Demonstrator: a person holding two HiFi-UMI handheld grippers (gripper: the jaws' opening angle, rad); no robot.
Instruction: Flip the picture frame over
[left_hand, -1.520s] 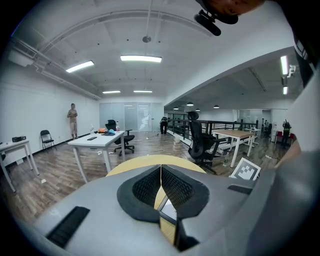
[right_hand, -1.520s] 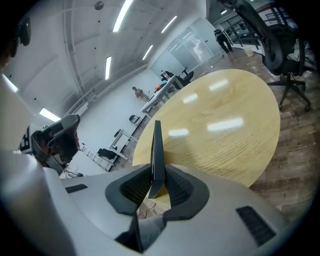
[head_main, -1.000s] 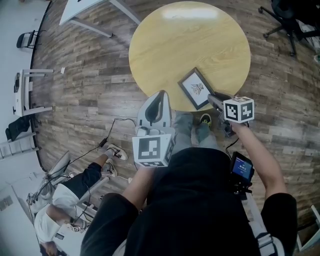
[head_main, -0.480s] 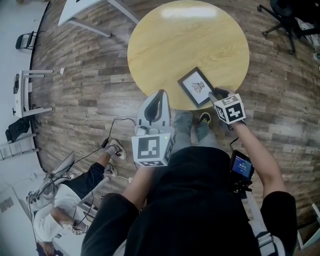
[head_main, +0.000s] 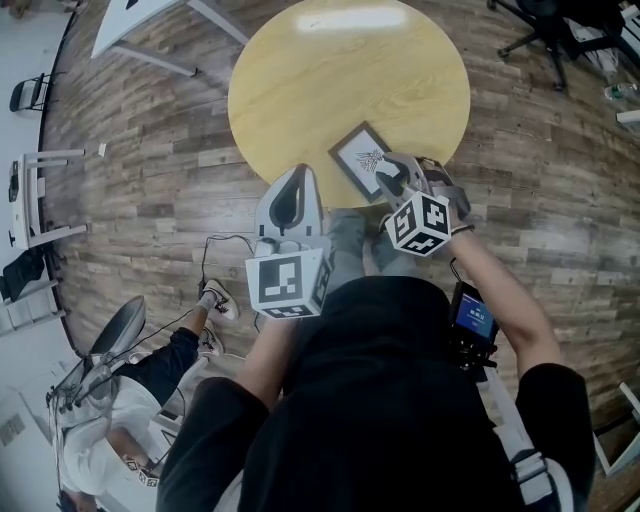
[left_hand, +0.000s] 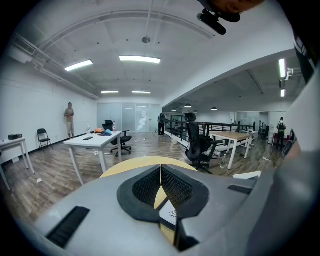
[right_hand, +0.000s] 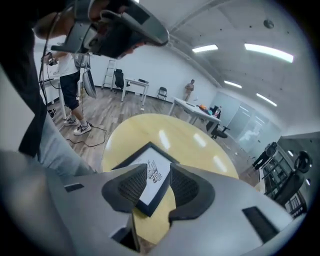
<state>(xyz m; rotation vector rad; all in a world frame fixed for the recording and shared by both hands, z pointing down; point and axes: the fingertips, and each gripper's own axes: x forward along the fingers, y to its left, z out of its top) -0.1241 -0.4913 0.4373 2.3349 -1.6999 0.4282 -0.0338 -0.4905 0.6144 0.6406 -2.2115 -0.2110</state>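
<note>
The picture frame (head_main: 361, 158) lies flat on the round yellow table (head_main: 300, 80) near its front edge, drawing side up. My right gripper (head_main: 386, 180) hovers over the frame's near right corner. Its jaws have just been opening and stand open. The frame (right_hand: 150, 177) shows in the gap between them, lying on the table below, and the pads do not press on it. My left gripper (head_main: 296, 176) is held off the table's near edge, shut with nothing in it (left_hand: 160, 175). A strip of the frame (left_hand: 170, 214) shows below its pads.
A black office chair (head_main: 540, 20) stands beyond the table at the right. At the far left there is a white desk (head_main: 130, 20). A seated person (head_main: 120, 400) and a floor cable (head_main: 215, 245) are at the near left. My feet (head_main: 390, 250) are under the table edge.
My right gripper has rolled and lifted from the frame's right edge to above its near corner, with the jaws wider apart. The frame still lies flat. The left gripper has held still.
</note>
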